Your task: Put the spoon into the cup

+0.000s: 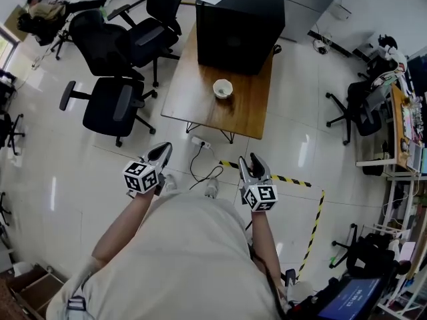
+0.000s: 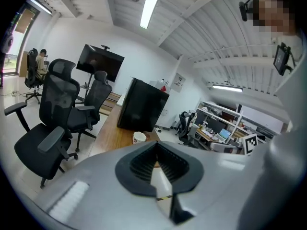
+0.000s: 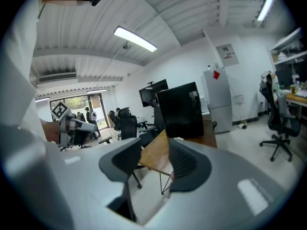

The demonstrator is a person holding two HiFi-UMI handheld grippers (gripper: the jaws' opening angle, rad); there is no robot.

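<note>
1. The brown wooden surface stands straight ahead of the person, with open floor between it and both tools. Neither one reaches over its near edge.
2. The big black box fills the far end of that surface, so anything behind it is hidden.
3. The left tool is clenched, its dark pads meeting at the tips with nothing between them. It points up and to the right, toward the surface.
4. The right tool is released, with its jaws standing apart. Only the surface's edge and the floor show through the gap, so it is empty.
5. The small white round cup sits upright on the bare wood just in front of the box. It lies ahead of both tools and between their lines, but well apart from each. The right tool looks nearer, so I'd judge that the likelier side to lead.
6. The spoon is the trouble, because I cannot make one out in any view. It may be too small to see at this range, or it may be lying inside the cup. Its long axis is therefore unknown.
</note>
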